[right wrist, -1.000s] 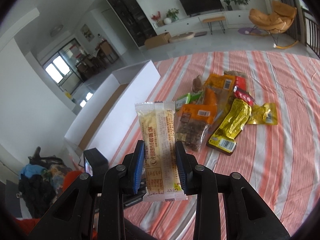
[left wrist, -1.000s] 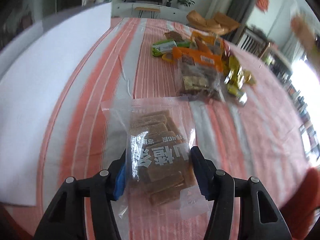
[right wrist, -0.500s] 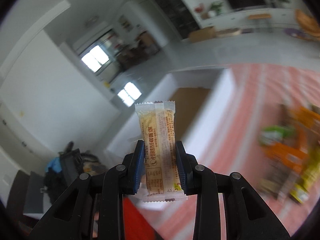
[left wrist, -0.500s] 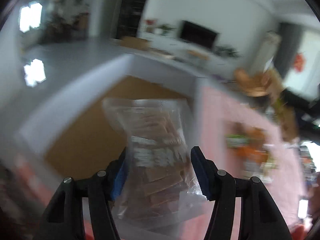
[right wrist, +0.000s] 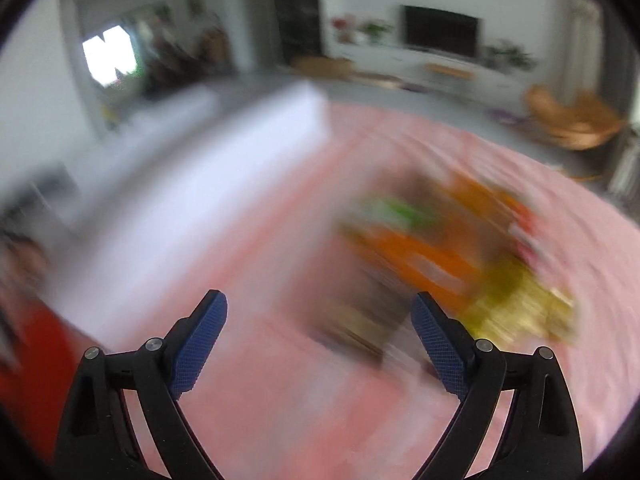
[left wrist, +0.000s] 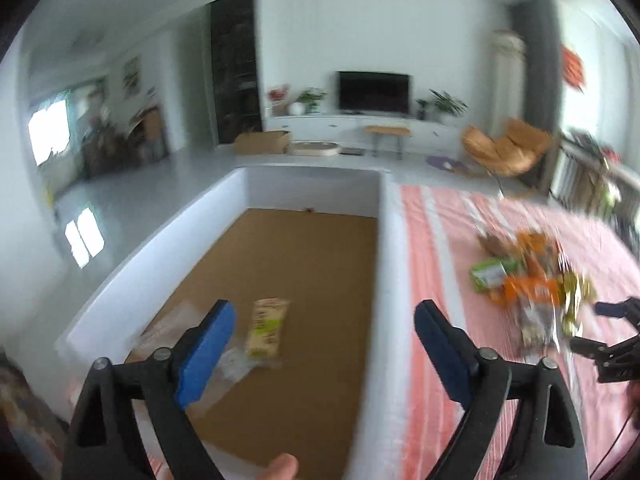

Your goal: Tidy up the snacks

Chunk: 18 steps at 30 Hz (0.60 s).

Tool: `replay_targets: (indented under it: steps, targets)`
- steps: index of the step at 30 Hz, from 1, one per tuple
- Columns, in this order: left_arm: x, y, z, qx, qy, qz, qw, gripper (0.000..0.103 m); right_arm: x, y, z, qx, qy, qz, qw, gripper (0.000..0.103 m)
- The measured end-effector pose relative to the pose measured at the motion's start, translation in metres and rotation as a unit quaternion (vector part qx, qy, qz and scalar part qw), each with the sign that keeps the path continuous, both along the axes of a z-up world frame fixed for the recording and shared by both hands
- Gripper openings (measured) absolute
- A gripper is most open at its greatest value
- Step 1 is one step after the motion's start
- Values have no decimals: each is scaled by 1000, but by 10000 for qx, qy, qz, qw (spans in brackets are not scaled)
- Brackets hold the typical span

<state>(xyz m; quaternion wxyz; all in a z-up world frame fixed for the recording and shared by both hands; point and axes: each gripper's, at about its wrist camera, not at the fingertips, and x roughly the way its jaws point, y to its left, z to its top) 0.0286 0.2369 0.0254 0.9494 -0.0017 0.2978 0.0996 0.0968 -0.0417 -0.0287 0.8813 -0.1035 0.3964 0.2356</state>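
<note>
A white-walled box [left wrist: 383, 264] with a brown cardboard floor stands left of the striped cloth. On its floor lie a yellow snack bar [left wrist: 267, 328] and a clear bag of brown biscuits [left wrist: 230, 364], partly behind my left finger. My left gripper [left wrist: 322, 344] is open and empty above the box. My right gripper [right wrist: 320, 336] is open and empty over the cloth; its view is motion-blurred. A pile of orange, green and yellow snack packets [left wrist: 532, 292] lies on the cloth, also showing blurred in the right wrist view [right wrist: 448, 256]. The right gripper shows in the left wrist view [left wrist: 612, 344] beside the pile.
The table wears a pink-and-white striped cloth [left wrist: 436, 240]. The box's white wall [right wrist: 208, 176] runs along the left of the right wrist view. A fingertip [left wrist: 282, 466] shows at the bottom edge. A living room with a TV and an orange chair lies beyond.
Both grippers opened and let go: the biscuit bag and the yellow bar now lie in the box. The right gripper has swung back over the cloth towards the pile.
</note>
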Motion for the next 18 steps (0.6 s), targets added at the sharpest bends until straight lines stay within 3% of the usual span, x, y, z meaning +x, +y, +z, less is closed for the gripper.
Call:
replay_targets:
  steps: [3, 8, 12, 16, 18]
  targets:
    - [21, -24, -17, 89, 349, -95, 9993, 92, -6, -72, -35, -467, 136, -691, 9964, 94]
    - [36, -53, -23, 495, 477, 23, 9976, 92, -5, -187, -53, -270, 173, -1934, 9806, 95]
    - [34, -56, -22, 231, 534, 45, 9983, 92, -1, -220, -59, -158, 147, -2350, 9717, 95]
    - [32, -62, -27, 496, 616, 82, 9968, 92, 2, -220, -62, -252, 261, -2524, 9669, 97]
    - [23, -68, -18, 771, 237, 369, 9961, 92, 5, -215, -61, -394, 267, -2491, 9673, 99]
